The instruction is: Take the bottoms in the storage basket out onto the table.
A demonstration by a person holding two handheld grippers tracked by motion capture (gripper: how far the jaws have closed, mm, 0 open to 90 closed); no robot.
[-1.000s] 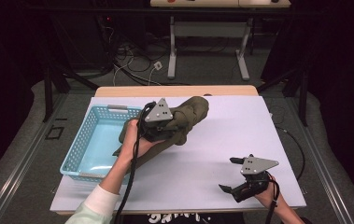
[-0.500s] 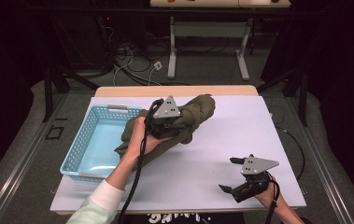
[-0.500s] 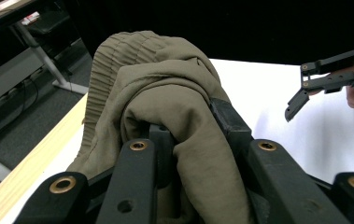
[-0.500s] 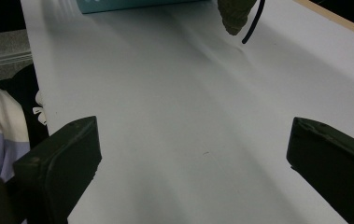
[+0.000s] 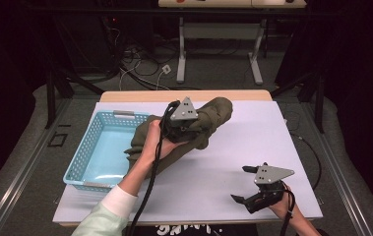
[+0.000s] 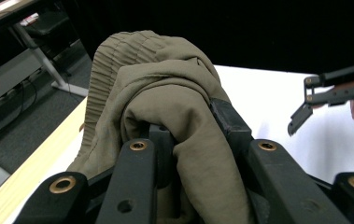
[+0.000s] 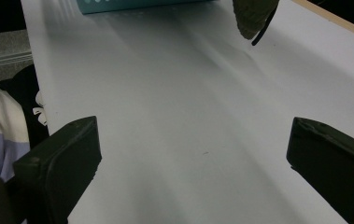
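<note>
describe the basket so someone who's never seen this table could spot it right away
Start at the white table top; along its left side lies a light blue plastic basket, rectangular, with perforated walls and a pale handle at each short end. An olive-green cloth, gripped by the left claw, hangs just beside its right rim. It is the only blue thing and the only container on the table.

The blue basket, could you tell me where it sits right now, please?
In the high view the blue basket sits on the left side of the white table, with the olive cloth held by the left gripper draped over its right rim.
</note>
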